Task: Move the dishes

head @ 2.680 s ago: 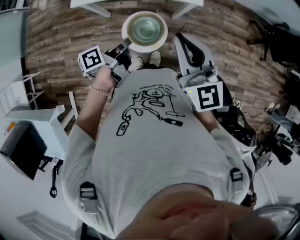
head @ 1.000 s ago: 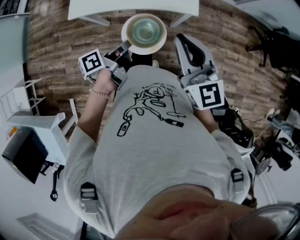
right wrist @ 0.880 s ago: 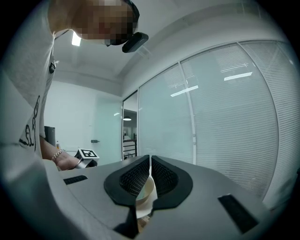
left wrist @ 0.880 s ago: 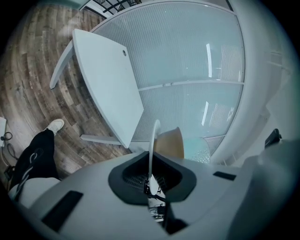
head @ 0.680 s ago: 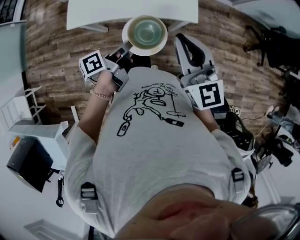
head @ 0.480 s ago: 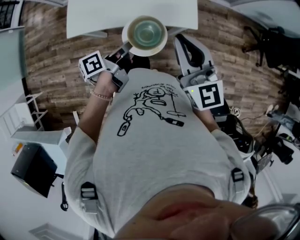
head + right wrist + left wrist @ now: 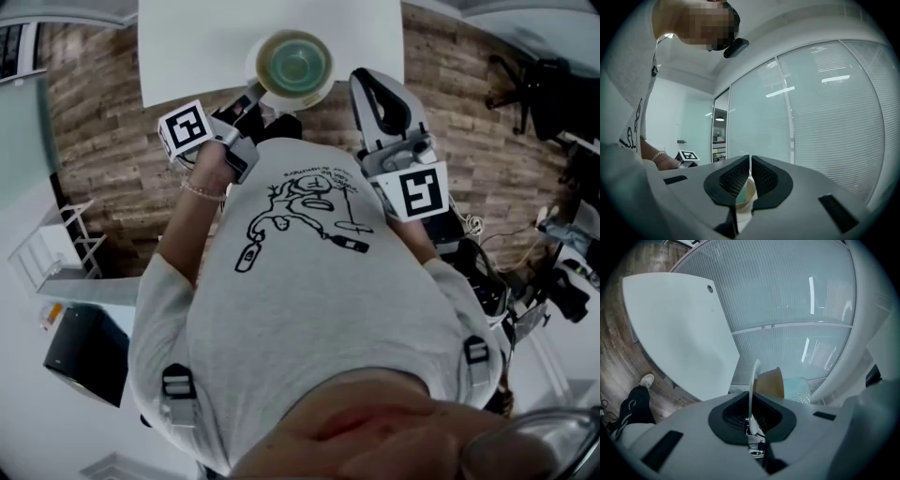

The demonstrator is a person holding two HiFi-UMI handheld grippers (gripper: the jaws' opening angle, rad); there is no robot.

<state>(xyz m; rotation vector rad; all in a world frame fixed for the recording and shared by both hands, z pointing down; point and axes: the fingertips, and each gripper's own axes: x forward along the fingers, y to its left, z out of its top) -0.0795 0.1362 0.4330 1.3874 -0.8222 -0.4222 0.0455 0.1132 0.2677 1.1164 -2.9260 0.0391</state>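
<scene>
- The left tool (image 7: 250,93) is clamped on the near-left rim of a white plate (image 7: 254,56). In the left gripper view the thin rim stands edge-on between the closed jaws.
- The right tool (image 7: 360,79) has its jaws pressed nearly together on a thin white rim at the plate's right side, seen in the right gripper view.
- The plate carries a cream bowl (image 7: 293,62) with a green inside. It is held level over the near edge of the white tabletop (image 7: 197,42). Whether it touches the tabletop cannot be told.
- The left hand (image 7: 212,161), a bracelet (image 7: 198,187) on its wrist, reaches forward and slants the tool up toward the plate.
- The right tool points straight ahead, with its marker cube (image 7: 418,192) close to the chest.
- Wooden floor (image 7: 98,141) lies below.
</scene>
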